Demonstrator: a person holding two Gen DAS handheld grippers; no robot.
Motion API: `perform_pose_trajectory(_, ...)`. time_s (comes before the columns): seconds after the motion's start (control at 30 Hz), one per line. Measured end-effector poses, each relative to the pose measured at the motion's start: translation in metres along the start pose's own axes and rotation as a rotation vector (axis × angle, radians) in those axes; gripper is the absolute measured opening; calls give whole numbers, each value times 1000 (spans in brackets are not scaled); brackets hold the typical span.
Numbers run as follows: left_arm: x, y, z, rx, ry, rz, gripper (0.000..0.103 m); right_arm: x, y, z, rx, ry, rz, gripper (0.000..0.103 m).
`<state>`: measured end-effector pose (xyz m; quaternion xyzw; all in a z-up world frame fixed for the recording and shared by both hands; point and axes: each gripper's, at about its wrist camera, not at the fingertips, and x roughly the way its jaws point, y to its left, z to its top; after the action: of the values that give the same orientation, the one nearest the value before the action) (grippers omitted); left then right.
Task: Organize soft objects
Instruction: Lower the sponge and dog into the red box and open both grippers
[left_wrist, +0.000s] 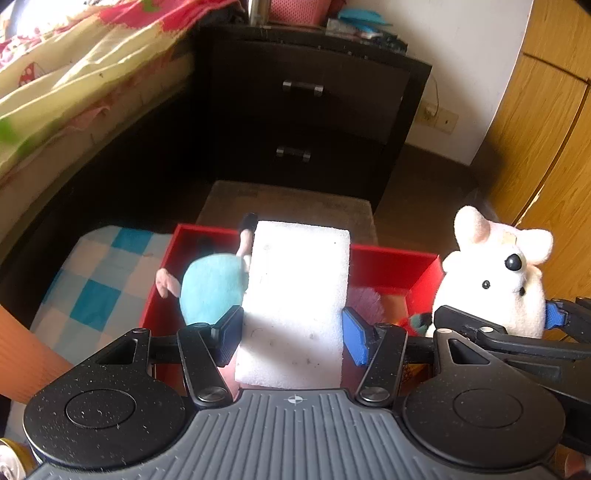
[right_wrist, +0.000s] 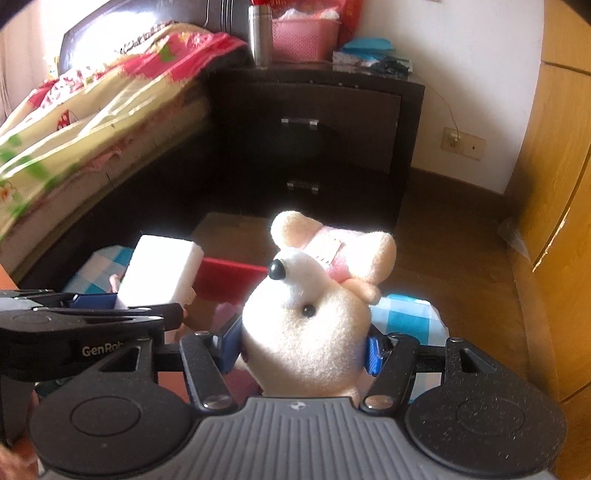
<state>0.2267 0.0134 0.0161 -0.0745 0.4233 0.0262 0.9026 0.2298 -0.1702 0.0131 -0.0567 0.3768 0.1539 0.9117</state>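
My left gripper (left_wrist: 293, 332) is shut on a white sponge block (left_wrist: 295, 295) and holds it above a red box (left_wrist: 395, 266). A blue plush toy (left_wrist: 210, 288) lies in the box's left part, with other soft things half hidden behind the sponge. My right gripper (right_wrist: 303, 347) is shut on a white plush mouse (right_wrist: 306, 325) with a pink bow, held to the right of the box. The mouse also shows in the left wrist view (left_wrist: 495, 277). The sponge also shows in the right wrist view (right_wrist: 159, 273), and so does the red box (right_wrist: 229, 277).
A blue-and-white checked cloth (left_wrist: 92, 288) lies under the box. A dark nightstand (left_wrist: 306, 110) stands behind, with a flask (right_wrist: 259, 35) and a pink basket (right_wrist: 304, 37) on top. A bed (left_wrist: 74, 74) is on the left, a wooden wardrobe (left_wrist: 546, 129) on the right.
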Motion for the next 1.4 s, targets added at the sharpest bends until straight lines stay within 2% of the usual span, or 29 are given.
perform_pose_trajectory(0.13, 3, -1, -1, 2, 14, 10, 61, 7, -3, 0, 15, 30, -10, 44)
perform_pose_trajectory(0.33, 2, 1, -1, -9, 23, 12, 75, 7, -9, 1, 42, 45, -31, 47)
perform_pose_trajectory(0.4, 1, 1, -1, -13, 24, 15, 79, 5, -11, 2, 46, 36, -46, 51)
perform_pose_trajectory(0.6, -8, 2, -2, -23, 15, 11, 79, 0, -15, 1, 52, 24, -63, 59)
perform_pose_trajectory(0.9, -37, 11, -9, -46, 1, -42, 86, -17, -11, -3, 29, 15, -64, 61)
perform_pose_trajectory(1.07, -53, 14, -19, -31, -14, -32, 89, -31, -8, -14, 36, 23, -43, 63)
perform_pose_trajectory(1.4, -65, 25, -44, -43, 12, -21, 89, -44, 0, -36, -12, 46, -47, 63)
